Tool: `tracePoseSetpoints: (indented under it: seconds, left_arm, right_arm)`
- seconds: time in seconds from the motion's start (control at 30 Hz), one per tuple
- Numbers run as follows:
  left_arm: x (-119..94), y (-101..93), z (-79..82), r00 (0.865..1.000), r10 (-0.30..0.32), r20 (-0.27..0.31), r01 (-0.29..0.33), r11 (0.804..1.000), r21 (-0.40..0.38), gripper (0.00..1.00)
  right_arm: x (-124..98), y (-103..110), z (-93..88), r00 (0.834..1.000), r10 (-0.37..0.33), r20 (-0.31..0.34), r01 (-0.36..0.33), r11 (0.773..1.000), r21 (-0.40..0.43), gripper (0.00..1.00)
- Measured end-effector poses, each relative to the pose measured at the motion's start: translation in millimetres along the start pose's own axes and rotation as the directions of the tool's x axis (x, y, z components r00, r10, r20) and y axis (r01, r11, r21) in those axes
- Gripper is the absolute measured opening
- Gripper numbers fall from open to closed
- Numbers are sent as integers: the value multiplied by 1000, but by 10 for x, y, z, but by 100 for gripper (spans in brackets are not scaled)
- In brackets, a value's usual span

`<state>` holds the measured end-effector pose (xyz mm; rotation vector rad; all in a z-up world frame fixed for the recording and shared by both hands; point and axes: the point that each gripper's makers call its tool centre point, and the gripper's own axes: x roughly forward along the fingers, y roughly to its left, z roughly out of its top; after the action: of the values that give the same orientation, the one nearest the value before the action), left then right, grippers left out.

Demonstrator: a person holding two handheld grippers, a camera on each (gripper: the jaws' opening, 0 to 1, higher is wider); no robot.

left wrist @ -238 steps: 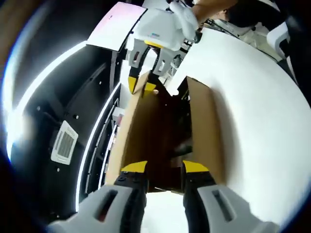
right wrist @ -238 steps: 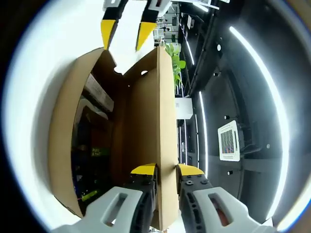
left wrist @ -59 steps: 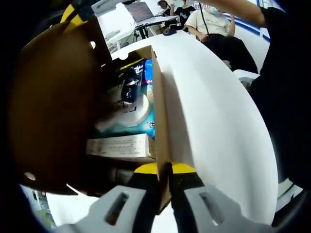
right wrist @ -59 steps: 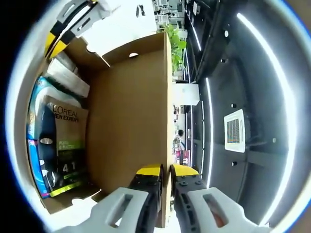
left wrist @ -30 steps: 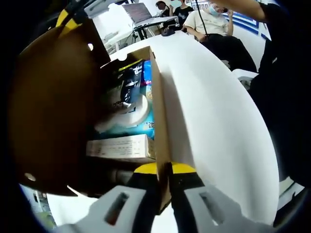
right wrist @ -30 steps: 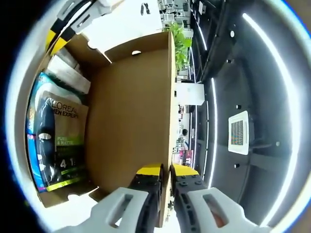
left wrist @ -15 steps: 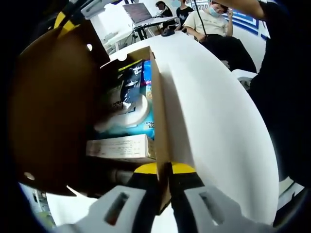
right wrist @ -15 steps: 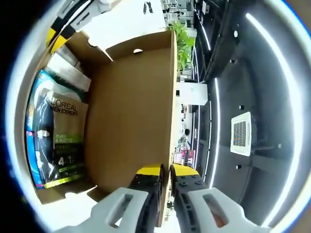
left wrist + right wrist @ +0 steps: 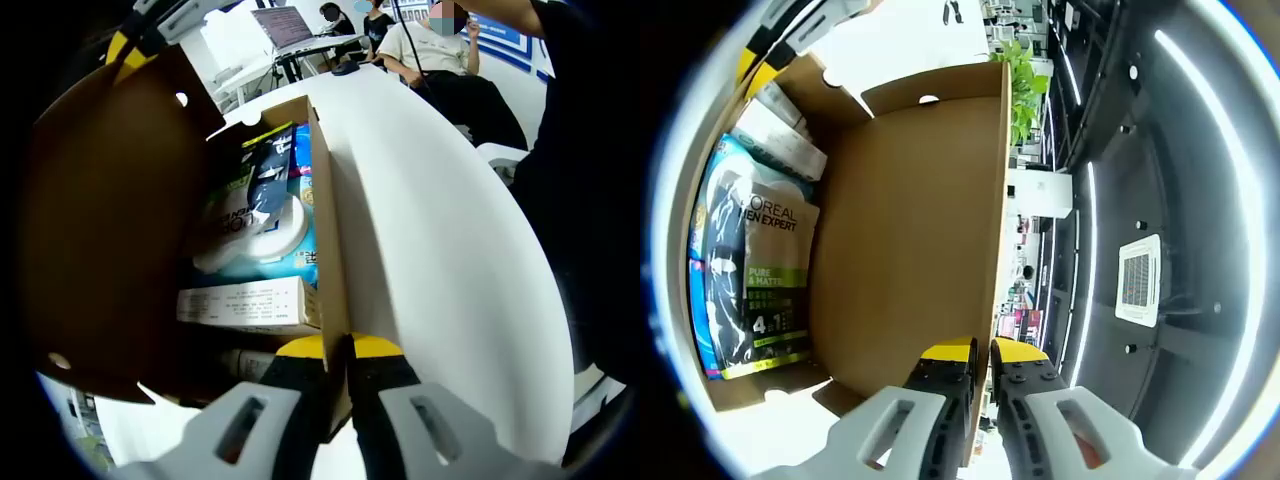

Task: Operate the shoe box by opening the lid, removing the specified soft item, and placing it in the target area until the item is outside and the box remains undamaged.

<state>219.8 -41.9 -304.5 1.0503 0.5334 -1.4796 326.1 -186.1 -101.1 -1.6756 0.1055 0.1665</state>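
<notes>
Slightly wider swings the lid (image 9: 910,210), right gripper (image 9: 981,350) pinching it, left gripper (image 9: 338,345) pinching the box wall (image 9: 330,250).

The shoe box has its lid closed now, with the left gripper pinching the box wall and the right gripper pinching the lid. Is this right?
Not quite: the lid is open. The right gripper view shows it raised, with the L'Oreal pack exposed inside the shoe box. The left gripper pinches the wall and the right gripper the lid.

I see a plain brown cardboard shoe box (image 9: 110,230) on a white table (image 9: 440,250). Inside it — a black pouch (image 9: 765,290) with a green band and white lettering over a blue pack (image 9: 702,250), beside a white carton (image 9: 250,303). Both grippers' jaws are yellow-tipped.
</notes>
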Motion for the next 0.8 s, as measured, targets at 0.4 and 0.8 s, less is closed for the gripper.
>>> tracePoseSetpoints:
  seconds: [0.4, 0.8]
  left_arm:
    - [-11, -87, -21, 1000, 0, 0, 0, 1000, -1, 6]
    - [-13, -142, -21, 1000, -1, 2, 1, 1000, 5, 6]
  right_arm:
    - [129, -36, -45, 1000, 26, 9, -26, 998, 53, 3]
    - [205, -31, -63, 999, 53, 9, -53, 998, 33, 3]
